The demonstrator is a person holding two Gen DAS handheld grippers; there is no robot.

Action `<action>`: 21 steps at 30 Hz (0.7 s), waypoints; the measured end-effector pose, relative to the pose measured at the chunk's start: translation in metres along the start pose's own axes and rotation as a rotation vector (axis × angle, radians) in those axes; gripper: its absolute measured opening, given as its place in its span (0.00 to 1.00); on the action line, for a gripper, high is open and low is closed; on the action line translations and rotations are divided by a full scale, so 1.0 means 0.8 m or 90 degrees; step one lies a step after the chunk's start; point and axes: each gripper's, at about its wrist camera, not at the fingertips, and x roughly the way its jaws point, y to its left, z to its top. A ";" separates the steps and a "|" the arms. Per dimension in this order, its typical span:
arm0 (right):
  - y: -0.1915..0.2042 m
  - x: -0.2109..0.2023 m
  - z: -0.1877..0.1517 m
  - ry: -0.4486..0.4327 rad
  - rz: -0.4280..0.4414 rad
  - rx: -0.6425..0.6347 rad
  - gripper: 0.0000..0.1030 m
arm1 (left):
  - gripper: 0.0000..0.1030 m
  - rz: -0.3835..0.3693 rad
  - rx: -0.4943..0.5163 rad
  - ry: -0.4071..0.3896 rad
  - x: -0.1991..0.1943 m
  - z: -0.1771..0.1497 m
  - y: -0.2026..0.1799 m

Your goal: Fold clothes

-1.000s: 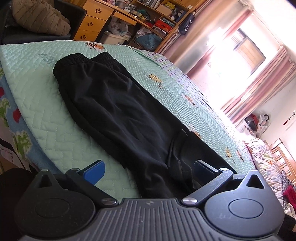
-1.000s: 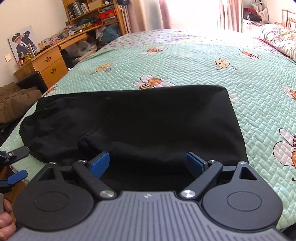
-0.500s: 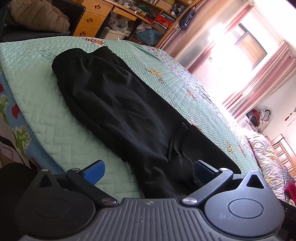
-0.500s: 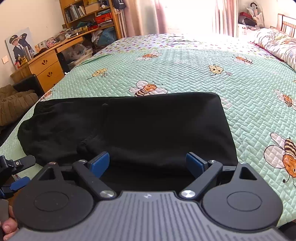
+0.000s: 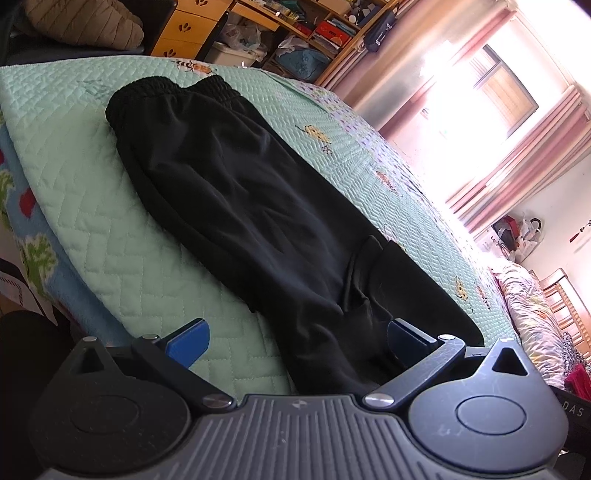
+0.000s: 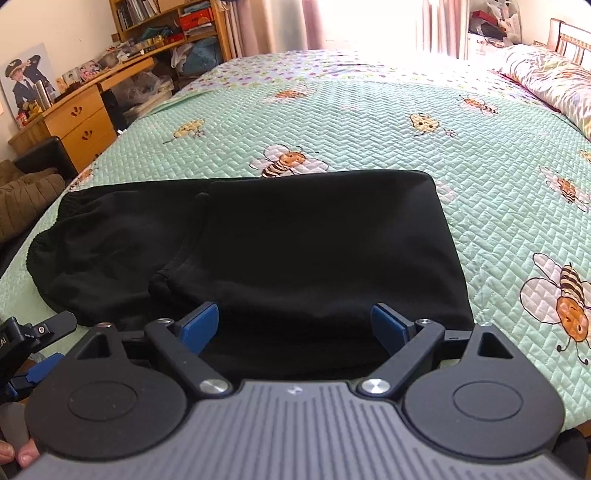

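Black trousers lie flat on a mint-green quilted bedspread, the elastic waistband at the far end. In the right wrist view the same trousers lie folded over, a doubled layer on the right and the waistband at the left. My left gripper hovers open over the near end of the cloth, nothing between its blue pads. Just above the near edge of the folded part, my right gripper also stands open and empty. The left gripper's fingers show at the right view's lower left edge.
A wooden desk with drawers and cluttered shelves stand beyond the bed's left side. A brown padded jacket lies on a dark chair. A floral pillow sits at the bed's far right. The bed edge drops off near me.
Both views have shifted slightly, showing a little more bedspread around the trousers. The trousers lie unchanged and both grippers stay open.
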 end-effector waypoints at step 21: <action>0.030 0.009 -0.003 0.028 -0.008 -0.059 0.88 | 0.99 0.005 -0.033 0.017 0.016 0.000 0.022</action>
